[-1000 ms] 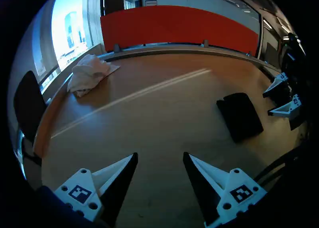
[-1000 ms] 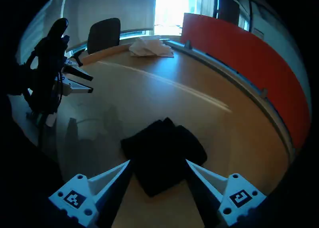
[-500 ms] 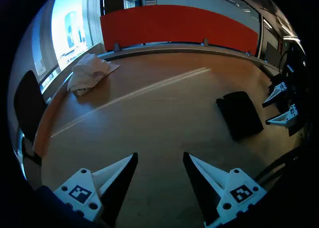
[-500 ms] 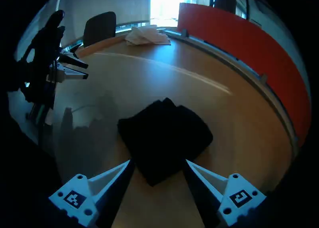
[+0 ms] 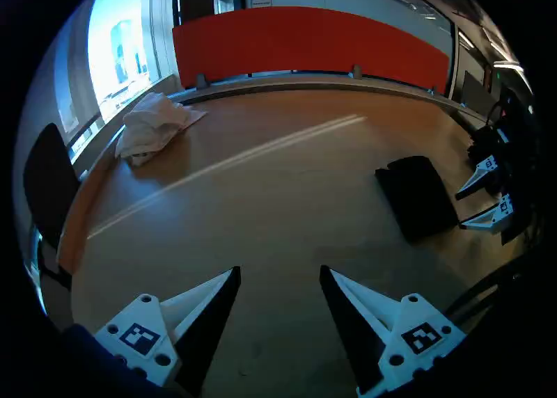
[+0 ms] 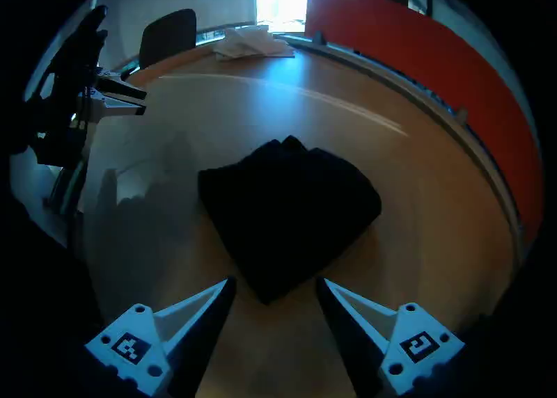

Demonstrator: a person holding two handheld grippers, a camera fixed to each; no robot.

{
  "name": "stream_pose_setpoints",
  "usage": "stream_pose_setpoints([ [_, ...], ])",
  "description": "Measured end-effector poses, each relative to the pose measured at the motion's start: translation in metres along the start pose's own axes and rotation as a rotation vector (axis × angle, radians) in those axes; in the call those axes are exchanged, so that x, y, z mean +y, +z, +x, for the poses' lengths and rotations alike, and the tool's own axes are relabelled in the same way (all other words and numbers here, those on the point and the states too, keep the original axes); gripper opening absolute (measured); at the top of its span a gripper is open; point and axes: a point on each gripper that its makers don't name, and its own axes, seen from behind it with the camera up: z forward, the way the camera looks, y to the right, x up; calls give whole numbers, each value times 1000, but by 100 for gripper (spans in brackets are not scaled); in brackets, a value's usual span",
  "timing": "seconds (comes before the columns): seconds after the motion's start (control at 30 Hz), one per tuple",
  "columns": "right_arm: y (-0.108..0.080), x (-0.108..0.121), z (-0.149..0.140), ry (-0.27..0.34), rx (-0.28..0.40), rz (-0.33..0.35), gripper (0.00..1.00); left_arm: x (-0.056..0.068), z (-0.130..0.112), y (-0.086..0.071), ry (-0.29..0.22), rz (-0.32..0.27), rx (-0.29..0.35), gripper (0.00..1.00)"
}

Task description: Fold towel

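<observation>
- We are seeing a white cloth pile (image 5: 153, 123) lying far ahead and to the left of the left gripper's fingers, close to the far edge of the worktop (image 5: 264, 189).
- We are holding the left gripper (image 5: 279, 268) over bare worktop with its fingers spread wide and gripping nothing. The black towel (image 5: 416, 196) is lying ahead and off to their right, well apart from them.
- The towel is sitting as a dark, bunched heap just ahead of the right gripper's fingers, its near corner pointing into the gap between them.
- We are holding the right gripper (image 6: 276, 280) with its fingers wide apart and empty, tips near that corner, though we cannot tell whether they are touching it.
- We are judging that a pinch here could be catching several layers at once, since the dark cloth is hiding its edges, and then the whole heap would be lifting instead of one layer.
- We are also expecting the towel to be sliding on the smooth worktop, because the left fingers are too far off to pin it.
</observation>
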Motion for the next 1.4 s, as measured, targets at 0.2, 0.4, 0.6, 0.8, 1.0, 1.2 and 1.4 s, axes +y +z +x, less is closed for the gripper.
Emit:
stream_pose_setpoints([
  [0.2, 3, 0, -10, 3, -19, -1, 82, 1, 0, 0, -1, -1, 0, 84],
  [0.4, 4, -1, -16, 8, -31, 2, 69, 1, 0, 1, 0, -2, 0, 84],
  [0.6, 5, -2, -21, 9, -44, -2, 52, 3, 1, 2, 2, -5, 4, 84],
  [0.8, 4, -4, -23, 11, -49, 3, 38, 2, 2, 2, -3, -7, 6, 84],
  [1.0, 3, -6, -24, 12, -49, 5, 25, 1, 2, 2, 1, -6, 6, 84],
  [1.2, 3, -7, -24, 23, -51, 8, 13, 1, 2, 3, -1, -6, 5, 84],
  [1.4, 5, -6, -24, 34, -48, 8, 5, 1, 1, 2, 0, -6, 4, 84],
])
